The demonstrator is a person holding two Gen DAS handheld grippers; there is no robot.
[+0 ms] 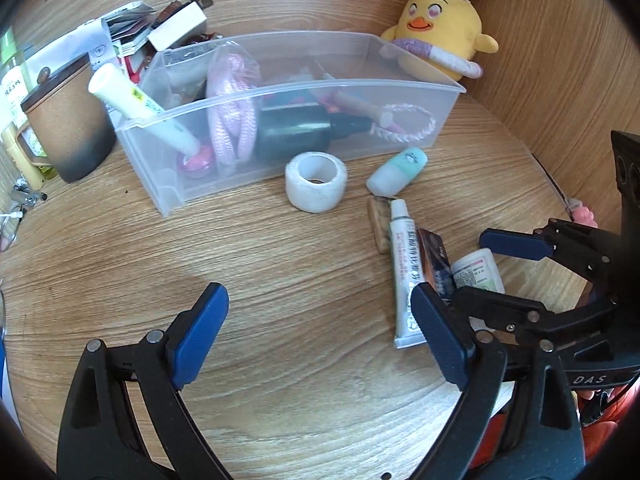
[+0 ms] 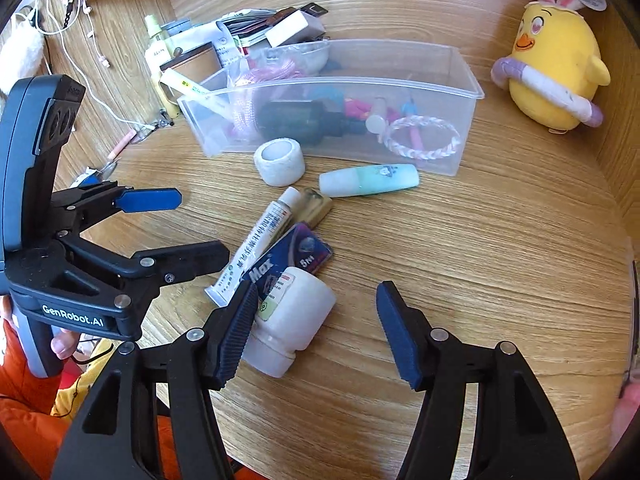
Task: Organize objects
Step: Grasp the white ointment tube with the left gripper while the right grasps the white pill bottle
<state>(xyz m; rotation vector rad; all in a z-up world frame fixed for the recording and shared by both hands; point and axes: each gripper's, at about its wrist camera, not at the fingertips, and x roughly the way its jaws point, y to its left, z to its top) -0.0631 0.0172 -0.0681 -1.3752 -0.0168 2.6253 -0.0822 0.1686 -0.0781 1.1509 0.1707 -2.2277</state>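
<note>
Bin: the clear plastic bin [image 2: 460, 92] stood on the round wooden table [image 2: 500, 248], already part filled — a pink cord bundle [image 1: 232, 120], a dark bottle [image 2: 296, 120], a white tube [image 1: 136, 108] leaning over its wall and a braided bracelet [image 2: 422, 142] lay inside.

Left on the table: a roll of white tape [image 2: 279, 162] just beside the bin's front wall, a mint-green capsule-shaped container [image 2: 370, 180] near it, then a cluster nearer the grippers — an ointment tube [image 2: 256, 244], a small wooden block [image 2: 318, 204], a blue packet [image 2: 292, 262] and a white pill bottle [image 2: 292, 320] lying on its side, some overlapping.

Left gripper [image 1: 320, 340]: spread wide, holding nothing, over bare table beside the ointment tube.

Right gripper [image 2: 316, 332]: spread too — its left finger stood close against the pill bottle, the other well clear, nothing pinched.

Progress: judged roughly half done; six loose items were not yet in the bin.

Likely next: the pill bottle, being nearest the right gripper's open fingers.

Bystanders: a yellow chick plush [image 2: 556, 68] and a brown mug [image 1: 68, 120] stood outside the bin.
</note>
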